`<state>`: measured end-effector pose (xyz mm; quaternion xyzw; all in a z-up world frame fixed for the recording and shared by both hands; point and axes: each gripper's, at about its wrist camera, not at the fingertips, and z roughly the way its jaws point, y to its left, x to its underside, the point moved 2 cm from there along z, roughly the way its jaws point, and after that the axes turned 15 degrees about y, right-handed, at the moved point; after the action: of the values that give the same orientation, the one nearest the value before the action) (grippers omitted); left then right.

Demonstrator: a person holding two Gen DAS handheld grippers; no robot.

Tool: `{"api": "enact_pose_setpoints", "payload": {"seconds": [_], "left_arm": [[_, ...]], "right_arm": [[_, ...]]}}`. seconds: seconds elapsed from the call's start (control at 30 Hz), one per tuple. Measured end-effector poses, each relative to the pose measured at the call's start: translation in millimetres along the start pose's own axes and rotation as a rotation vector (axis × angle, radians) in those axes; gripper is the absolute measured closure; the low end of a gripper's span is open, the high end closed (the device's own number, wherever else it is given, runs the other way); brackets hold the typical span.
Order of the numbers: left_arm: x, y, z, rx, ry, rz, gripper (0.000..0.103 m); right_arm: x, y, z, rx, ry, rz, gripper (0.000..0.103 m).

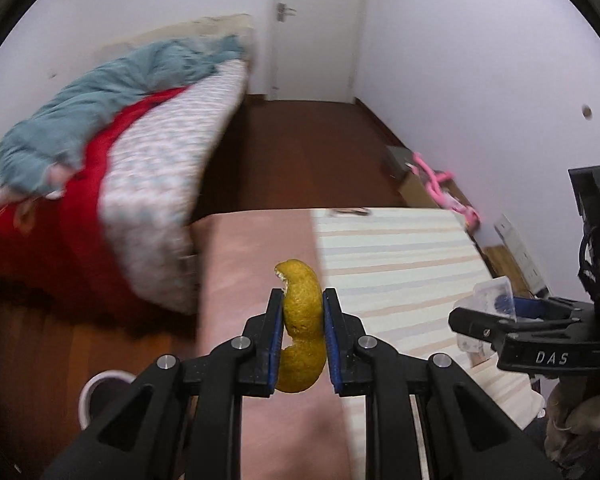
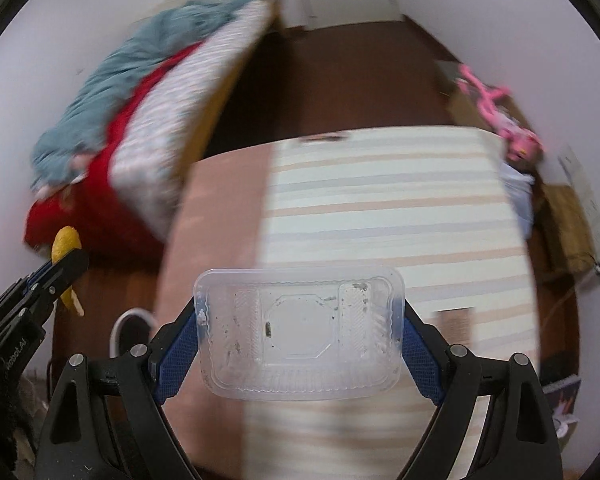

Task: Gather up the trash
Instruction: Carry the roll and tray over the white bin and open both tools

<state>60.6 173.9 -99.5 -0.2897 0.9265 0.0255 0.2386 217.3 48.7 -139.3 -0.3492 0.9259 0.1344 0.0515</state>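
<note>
My left gripper (image 1: 302,300) is shut on a curled yellow citrus peel (image 1: 302,328) and holds it above the pink and striped table cover (image 1: 400,256). My right gripper (image 2: 300,312) is shut on a dirty clear plastic food tray (image 2: 300,332), held flat above the same cover. The right gripper with the tray shows at the right of the left wrist view (image 1: 496,320). The left gripper with the peel shows at the far left of the right wrist view (image 2: 66,264).
A white bin (image 1: 100,396) stands on the wooden floor (image 1: 292,148) at the lower left. A bed with a blue and red quilt (image 1: 100,152) is on the left. Boxes and a pink item (image 1: 440,184) line the right wall. A white door (image 1: 316,28) is at the back.
</note>
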Motion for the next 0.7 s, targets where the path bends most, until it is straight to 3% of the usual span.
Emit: {"api": "enact_pose_setpoints", "payload": {"seconds": [0.13, 0.33, 0.5, 0.7], "left_arm": [[31, 69, -35, -0.024, -0.019, -0.103, 0.088], [83, 173, -51, -0.075, -0.004, -0.267, 0.088], [124, 250, -33, -0.070, 0.063, -0.409, 0.087], [175, 333, 32, 0.024, 0.209, -0.593, 0.083]], "right_arm": [[20, 94, 9, -0.053, 0.017, -0.113, 0.012], [44, 226, 55, -0.105, 0.094, -0.279, 0.012], [64, 311, 125, -0.113, 0.207, -0.379, 0.012], [82, 377, 232, -0.060, 0.358, -0.467, 0.012]]}}
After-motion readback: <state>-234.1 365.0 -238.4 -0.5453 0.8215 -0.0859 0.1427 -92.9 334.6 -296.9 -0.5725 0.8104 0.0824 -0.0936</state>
